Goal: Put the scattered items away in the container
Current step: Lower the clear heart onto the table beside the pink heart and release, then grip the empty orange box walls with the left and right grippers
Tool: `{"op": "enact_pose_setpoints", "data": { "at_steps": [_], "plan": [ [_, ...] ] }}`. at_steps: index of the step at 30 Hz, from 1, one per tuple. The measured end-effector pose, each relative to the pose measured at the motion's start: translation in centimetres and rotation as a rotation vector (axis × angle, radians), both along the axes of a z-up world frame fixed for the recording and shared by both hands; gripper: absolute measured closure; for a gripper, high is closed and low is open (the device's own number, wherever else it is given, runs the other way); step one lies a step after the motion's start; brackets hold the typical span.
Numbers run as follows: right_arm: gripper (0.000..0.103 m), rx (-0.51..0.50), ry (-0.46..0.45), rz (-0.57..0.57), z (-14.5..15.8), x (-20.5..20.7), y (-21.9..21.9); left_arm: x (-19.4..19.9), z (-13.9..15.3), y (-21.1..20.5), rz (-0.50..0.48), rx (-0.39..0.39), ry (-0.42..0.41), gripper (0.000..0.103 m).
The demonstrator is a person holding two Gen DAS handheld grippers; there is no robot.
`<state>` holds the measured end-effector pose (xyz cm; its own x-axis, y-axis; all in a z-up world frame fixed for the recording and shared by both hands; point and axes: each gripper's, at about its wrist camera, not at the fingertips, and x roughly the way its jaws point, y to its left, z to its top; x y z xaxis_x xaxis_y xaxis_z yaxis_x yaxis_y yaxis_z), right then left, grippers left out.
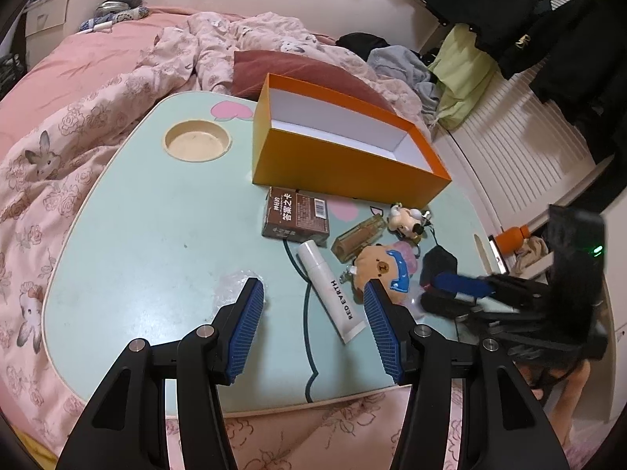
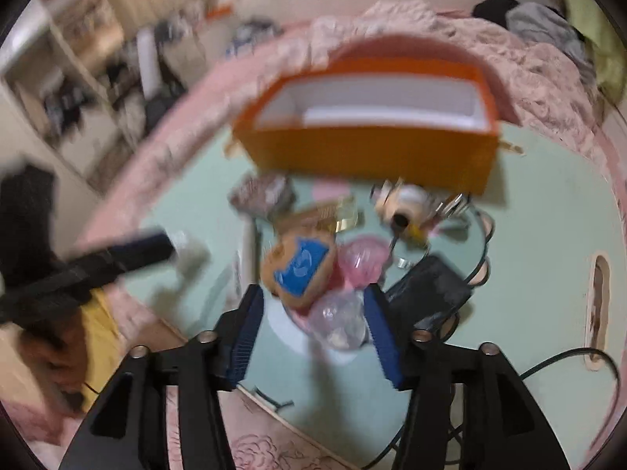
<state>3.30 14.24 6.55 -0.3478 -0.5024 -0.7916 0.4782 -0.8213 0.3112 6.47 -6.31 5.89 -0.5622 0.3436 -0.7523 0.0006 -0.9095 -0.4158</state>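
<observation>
My left gripper (image 1: 309, 293) hangs open and empty, the white tube (image 1: 331, 291) between its fingers. My right gripper (image 2: 313, 297) gapes over a clear wrapper (image 2: 339, 319), gripping nothing; I judge a pickup comes next. Beyond, bear plush (image 2: 299, 268) and black pouch (image 2: 429, 293) crowd it; farthest, the orange box (image 1: 345, 164) looks empty.
</observation>
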Motion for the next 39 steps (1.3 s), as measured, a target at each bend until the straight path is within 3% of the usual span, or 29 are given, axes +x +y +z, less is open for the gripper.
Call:
{"op": "enact_pose_setpoints", "data": {
  "at_steps": [5, 10, 14, 18, 22, 23, 28, 32, 36, 39],
  "plan": [
    [0.040, -0.175, 0.067, -0.186, 2.6, -2.9, 5.4, -0.9, 0.1, -0.8, 0.023, 0.019, 0.011, 0.049],
    [0.040, -0.292, 0.037, -0.317, 2.8, -8.1, 9.7, -4.3, 0.6, -3.1, 0.106, 0.061, 0.058, 0.049],
    [0.040, -0.305, -0.007, -0.313, 1.7, -11.7, 9.8, -8.9, -0.1, -4.7, 0.146, 0.106, 0.037, 0.049],
    [0.040, -0.320, -0.055, -0.287, -0.1, -14.3, 8.1, -13.9, -1.4, -5.3, 0.154, 0.076, -0.021, 0.049],
    [0.037, -0.329, -0.075, -0.326, -1.6, -14.4, 7.8, -16.5, -3.3, -5.3, 0.117, 0.236, -0.090, 0.049],
    [0.036, -0.340, -0.074, -0.334, -1.7, -14.1, 7.9, -16.6, -3.4, -5.0, 0.114, 0.245, -0.091, 0.048],
    [0.036, -0.320, -0.075, -0.352, -1.9, -12.7, 7.6, -16.3, -2.4, -2.5, 0.090, 0.079, -0.024, 0.046],
    [0.033, -0.204, -0.007, -0.339, -1.5, -11.0, 6.0, -16.3, -1.8, -1.6, 0.070, 0.029, -0.014, 0.042],
    [0.031, -0.232, -0.024, -0.326, -1.8, -10.2, 6.0, -15.8, -1.7, -1.4, 0.068, -0.022, -0.009, 0.042],
    [0.031, -0.209, -0.036, -0.296, -1.9, -10.1, 5.8, -15.8, -2.0, -1.6, 0.065, -0.019, -0.015, 0.042]
  ]
}}
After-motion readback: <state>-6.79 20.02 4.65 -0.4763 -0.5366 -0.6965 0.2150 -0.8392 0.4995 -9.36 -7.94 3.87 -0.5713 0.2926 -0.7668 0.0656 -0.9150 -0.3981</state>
